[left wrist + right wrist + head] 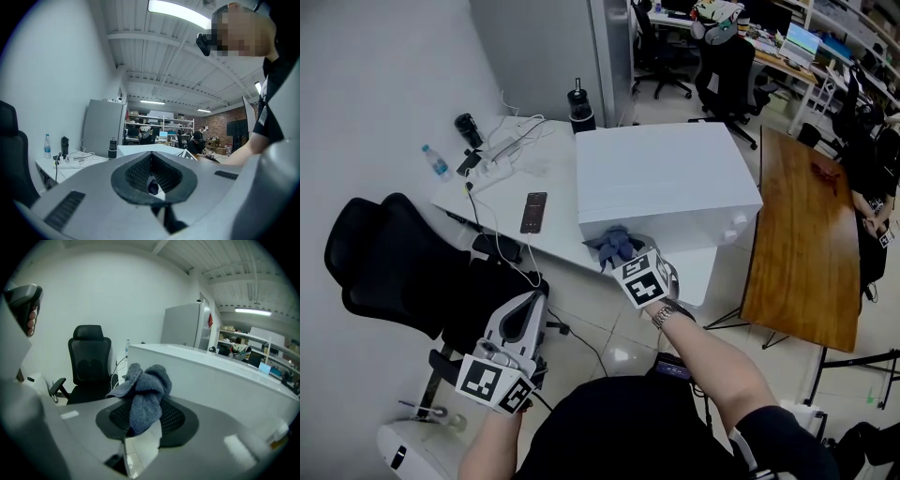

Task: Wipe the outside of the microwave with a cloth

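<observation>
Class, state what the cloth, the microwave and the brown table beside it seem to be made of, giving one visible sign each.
The cloth: soft grey towel fabric; fuzzy, crumpled folds. The microwave: smooth matt white shell, painted metal or plastic, cannot tell. The table: likely varnished wood; brown grain, slight sheen.

Left tool (pixel 151 182) shut, level; right tool (pixel 143 420) gripping cloth (pixel 146 389), tilted down.

My left gripper (pixel 151 174) pointed level across the room, its jaws pressed together with nothing between them. Past its tips sat a white box (pixel 140 149), probably the microwave, though little of it showed. A black bottle (pixel 112 149) stood at its left end. Further left, a water bottle (pixel 47 146) and a black tumbler (pixel 64 146) stood on the white table (pixel 47 165) beside tangled cables (pixel 77 157). My forearm (pixel 243 151) reached in from the right.
</observation>
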The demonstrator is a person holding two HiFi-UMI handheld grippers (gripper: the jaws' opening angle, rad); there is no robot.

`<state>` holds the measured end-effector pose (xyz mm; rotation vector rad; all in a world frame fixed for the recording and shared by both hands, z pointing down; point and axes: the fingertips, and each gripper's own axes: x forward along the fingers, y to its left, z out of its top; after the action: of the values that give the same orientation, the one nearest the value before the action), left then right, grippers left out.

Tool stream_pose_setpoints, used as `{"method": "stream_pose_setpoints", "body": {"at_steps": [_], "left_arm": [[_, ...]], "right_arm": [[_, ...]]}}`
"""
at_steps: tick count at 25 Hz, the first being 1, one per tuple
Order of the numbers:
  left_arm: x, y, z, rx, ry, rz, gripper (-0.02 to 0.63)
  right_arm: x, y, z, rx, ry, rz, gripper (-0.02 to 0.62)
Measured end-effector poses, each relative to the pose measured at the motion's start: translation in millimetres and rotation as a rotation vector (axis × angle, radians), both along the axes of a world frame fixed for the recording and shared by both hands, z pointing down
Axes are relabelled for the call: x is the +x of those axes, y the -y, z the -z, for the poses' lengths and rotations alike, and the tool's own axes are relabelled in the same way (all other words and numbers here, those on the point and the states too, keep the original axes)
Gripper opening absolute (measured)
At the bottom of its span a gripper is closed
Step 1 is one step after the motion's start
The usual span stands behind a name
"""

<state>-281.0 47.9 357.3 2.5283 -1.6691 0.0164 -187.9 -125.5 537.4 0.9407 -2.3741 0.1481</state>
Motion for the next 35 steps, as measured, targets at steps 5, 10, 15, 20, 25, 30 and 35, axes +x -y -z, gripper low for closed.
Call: {"method": "stream_pose_setpoints", "body": {"at_steps": [5,10,15,20,25,30,35], "left_arm": [[8.1,6.5,-0.8,-0.001,-0.015,-0.025,0.005],[21.9,16.3,0.5,-0.001,-0.022,-0.045,0.005],[46.8,31.3,-1.2,-0.009,-0.026,-0.071,0.005],[81.8,47.9,2.3,-0.012,-0.022,-0.101,0.005],[115.8,62.9,4.6,-0.017,-0.02,-0.107,0.005],[153.1,74.8,5.9,-0.028,-0.015,-0.121,0.005],[188.3,84.3,3.7,-0.04,-0.004,-0.139,0.005]], "right_arm": [[29.1,7.7,0.0,-0.003,-0.017,-0.049,0.124],[60.6,14.5,-1.6,-0.013,-0.022,-0.09,0.124],[95.5,23.2,-2.8,-0.022,-0.011,-0.128,0.124],[139.4,32.6,-5.8,-0.04,-0.003,-0.169,0.124],[185.8,42.9,-7.5,-0.053,0.008,-0.213,0.123],[231.2,50.4,-7.3,-0.06,0.018,-0.256,0.123],[269.7,53.4,-11.7,-0.069,0.029,-0.282,0.123]]}}
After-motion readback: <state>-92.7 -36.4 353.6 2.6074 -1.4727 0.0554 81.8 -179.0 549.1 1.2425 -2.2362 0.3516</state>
